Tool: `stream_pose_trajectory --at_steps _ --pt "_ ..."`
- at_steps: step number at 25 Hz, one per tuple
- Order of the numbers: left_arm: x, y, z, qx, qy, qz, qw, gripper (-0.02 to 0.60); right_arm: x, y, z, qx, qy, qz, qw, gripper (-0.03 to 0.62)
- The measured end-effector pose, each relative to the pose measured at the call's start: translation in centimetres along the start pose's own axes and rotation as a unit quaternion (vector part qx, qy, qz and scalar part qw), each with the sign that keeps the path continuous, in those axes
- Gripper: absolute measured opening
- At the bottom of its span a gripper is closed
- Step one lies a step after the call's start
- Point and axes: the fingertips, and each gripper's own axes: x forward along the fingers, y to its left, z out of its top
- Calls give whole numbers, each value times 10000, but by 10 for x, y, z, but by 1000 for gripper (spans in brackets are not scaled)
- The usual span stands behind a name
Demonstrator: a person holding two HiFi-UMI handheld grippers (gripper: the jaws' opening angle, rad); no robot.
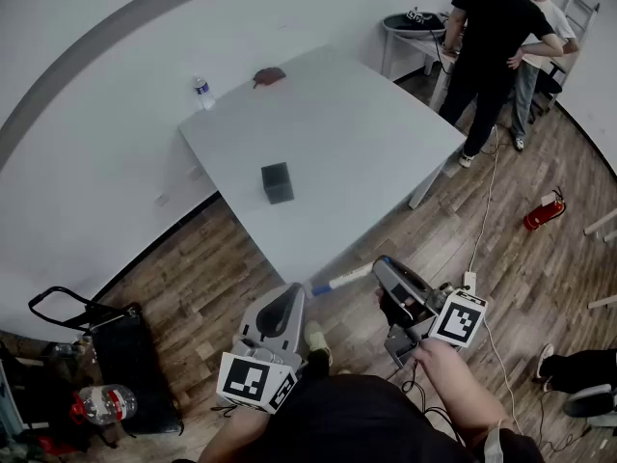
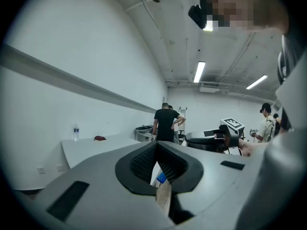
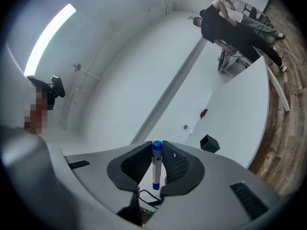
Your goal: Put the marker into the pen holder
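Holding: the right tongs [image 1: 384,266] are clenched on the marker [image 1: 339,279], pads on its barrel.
Marker axis: in line with the jaws and sticking out ahead of them, a blue end leading. In the head view it lies nearly level and points left, over the floor just off the near corner of the counter [image 1: 366,133].
Holder: the black holder [image 1: 277,182] stands upright on the counter, inward of the edge that joins the left and near corners, well apart from the marker.
Bearing: the holder lies ahead and to the left of the right tongs, past the near corner.
Left tongs: the left tongs [image 2: 156,153] have their pads pressed together with nothing between, their tip near the marker's free end.
Hand pose: both tongs are held low, close to the body, short of the counter.
Coming move, as a judgement: carry the marker forward over the near corner, then tip it from level to upright above the holder's mouth.
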Motion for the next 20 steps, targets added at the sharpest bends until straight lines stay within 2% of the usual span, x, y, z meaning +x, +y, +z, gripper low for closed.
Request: stream_pose_trajectory --at_steps 6,11,16,20 --pt "40 55 11 127 45 -127 9998 6 63 -22 18 -49 -64 -131 9999 72" --pt "66 90 22 158 48 -177 9997 6 111 -37 36 -300 38 -168 9994 72" --pt "85 113 22 37 63 -98 9999 6 152 -69 49 -227 151 -315 9991 72" --pt "104 133 17 -54 173 183 9997 6 195 -102 59 -387 415 -343 9978 72"
